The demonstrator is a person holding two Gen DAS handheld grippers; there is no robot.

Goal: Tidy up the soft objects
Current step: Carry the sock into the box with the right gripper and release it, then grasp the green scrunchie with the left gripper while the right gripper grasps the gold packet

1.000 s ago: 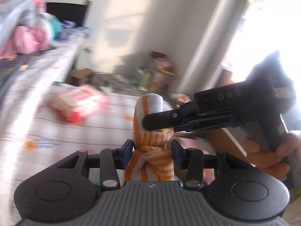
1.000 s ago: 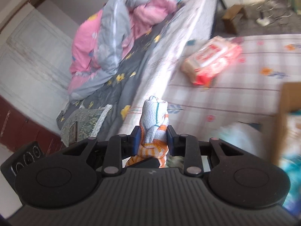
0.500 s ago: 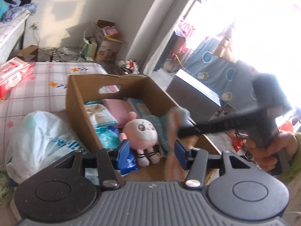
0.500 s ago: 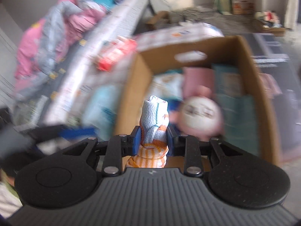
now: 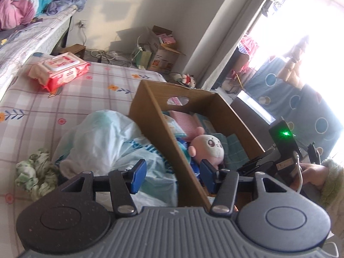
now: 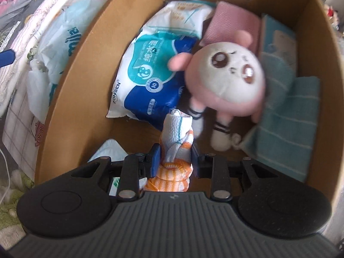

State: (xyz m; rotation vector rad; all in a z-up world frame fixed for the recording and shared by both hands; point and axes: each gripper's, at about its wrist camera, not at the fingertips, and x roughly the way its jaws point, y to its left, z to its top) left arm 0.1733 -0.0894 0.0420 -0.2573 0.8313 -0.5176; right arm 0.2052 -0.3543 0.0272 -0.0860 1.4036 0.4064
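A: Orange-and-white striped cloth, rolled up: the rolled cloth (image 6: 176, 137) is sitting clenched between the blue pads of the right claw (image 6: 175, 153), which is hanging inside the cardboard box (image 6: 71, 68), just above its floor.

B: And the left claw (image 5: 172, 173)?

A: It is standing wide apart and gripping nothing, straddling the box's near wall from outside, one pad over the pale plastic bag (image 5: 107, 142), the other over the box's inside.

B: What is lying just past the cloth?

A: The pink plush doll (image 6: 225, 81) is lying face up in the middle, its striped legs pointing toward the cloth. A blue-and-white wipes pack (image 6: 150, 86) is lying to the left of it, touching it, and a folded teal towel (image 6: 288, 126) is leaning against the right wall.

B: Farther back?

A: A pink folded cloth (image 6: 234, 23) and a pale blue pack (image 6: 277, 36) are resting against the far wall under the handle hole.

B: Outside the box?

A: A crumpled green rag (image 5: 32, 172) is lying beside the bag on the checked bed sheet (image 5: 71, 99), and a red wipes packet (image 5: 60, 71) is sitting well beyond.
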